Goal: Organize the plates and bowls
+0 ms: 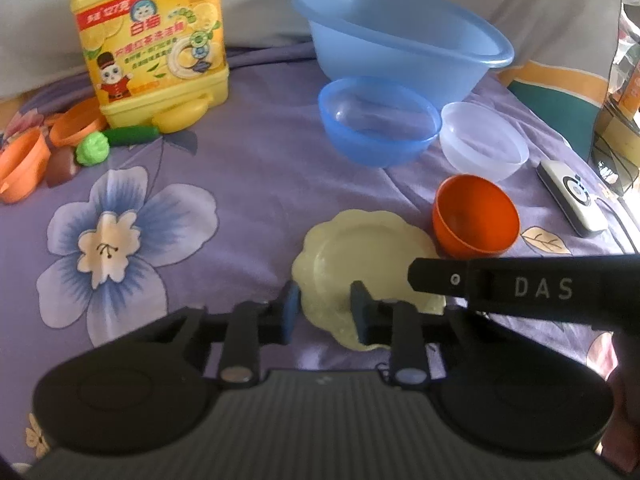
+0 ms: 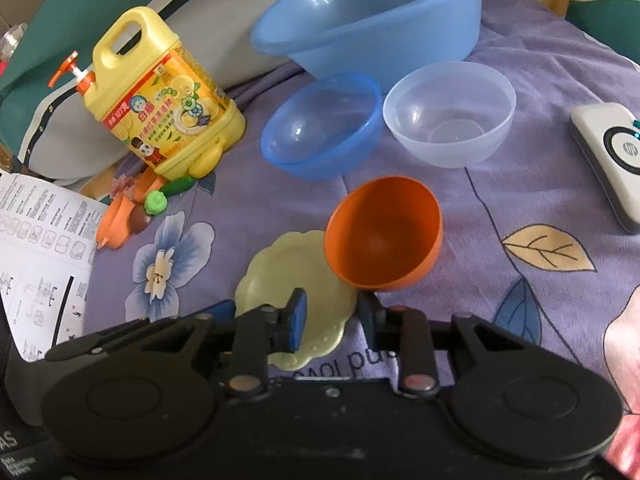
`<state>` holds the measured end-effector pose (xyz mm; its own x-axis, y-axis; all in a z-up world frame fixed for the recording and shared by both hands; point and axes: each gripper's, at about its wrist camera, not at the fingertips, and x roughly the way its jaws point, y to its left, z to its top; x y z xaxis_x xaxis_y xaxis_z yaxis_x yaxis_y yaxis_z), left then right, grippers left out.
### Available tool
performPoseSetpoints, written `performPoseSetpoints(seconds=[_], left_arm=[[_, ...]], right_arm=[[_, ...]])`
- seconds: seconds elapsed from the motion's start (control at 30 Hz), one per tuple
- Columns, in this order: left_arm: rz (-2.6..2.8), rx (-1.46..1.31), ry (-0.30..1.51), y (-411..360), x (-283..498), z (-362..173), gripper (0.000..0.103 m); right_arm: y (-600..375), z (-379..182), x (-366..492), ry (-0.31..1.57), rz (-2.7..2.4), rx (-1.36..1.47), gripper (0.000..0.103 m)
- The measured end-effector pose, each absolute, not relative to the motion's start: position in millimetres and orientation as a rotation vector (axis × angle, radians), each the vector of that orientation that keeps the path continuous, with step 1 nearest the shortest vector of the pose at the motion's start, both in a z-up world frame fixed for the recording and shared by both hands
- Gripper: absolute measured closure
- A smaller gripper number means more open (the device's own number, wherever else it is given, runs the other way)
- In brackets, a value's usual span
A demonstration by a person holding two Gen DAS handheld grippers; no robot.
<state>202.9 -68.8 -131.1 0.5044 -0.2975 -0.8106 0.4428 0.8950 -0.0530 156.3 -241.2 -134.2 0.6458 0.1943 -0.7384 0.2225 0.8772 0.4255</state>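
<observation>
Left hand-held gripper (image 1: pixel 325 312): pinching yellow plate (image 1: pixel 352 256) rim. Right hand-held gripper (image 2: pixel 334 320): pinching orange bowl (image 2: pixel 384 232) rim. Surface: bed (image 1: pixel 240 184).

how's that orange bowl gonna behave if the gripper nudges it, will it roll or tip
The orange bowl already lies tilted, its rim leaning on the yellow plate, so a nudge would probably rock or roll it on its rounded bottom. It looks like thin plastic, so likely light and stiff. The soft purple bedsheet may damp sliding.

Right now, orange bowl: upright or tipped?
Tipped. The orange bowl leans with its opening facing the cameras, lower edge at the yellow plate; its inside shows empty.
</observation>
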Motion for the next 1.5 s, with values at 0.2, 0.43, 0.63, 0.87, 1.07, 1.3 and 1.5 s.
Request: performPoseSetpoints(seconds=[0.2,0.43,0.63,0.87,1.07,1.3,1.5], left_arm=[[-0.415,0.182,0.941,-64.6,197.4,-128.4,0.081],[-0.394,0.199,0.933,-53.0,181.9,-118.0,0.082],[-0.376,0.194,0.914,-35.3,162.4,-100.8,0.082],[-0.327,0.158,0.884,0.2,130.3,-74.5,0.082],[-0.27,0.122,0.866,38.2,101.6,-55.8,0.082],[-0.201,0.087,0.865,82.3,72.1,-45.4,0.082],[-0.139,0.056,0.876,121.8,49.8,-44.3,0.082]], right_arm=[[-233.8,-132.0,154.6,0.896,-0.004,0.498,0.073],[-223.0,-125.5,145.6,0.91,0.022,0.478,0.074],[-205.1,-109.5,132.0,0.907,0.053,0.443,0.074],[-172.3,-85.5,111.4,0.899,0.115,0.392,0.074],[-131.0,-66.2,95.9,0.893,0.181,0.332,0.074],[-83.9,-55.9,81.2,0.919,0.253,0.279,0.074],[-40.3,-56.7,73.8,0.95,0.32,0.229,0.074]])
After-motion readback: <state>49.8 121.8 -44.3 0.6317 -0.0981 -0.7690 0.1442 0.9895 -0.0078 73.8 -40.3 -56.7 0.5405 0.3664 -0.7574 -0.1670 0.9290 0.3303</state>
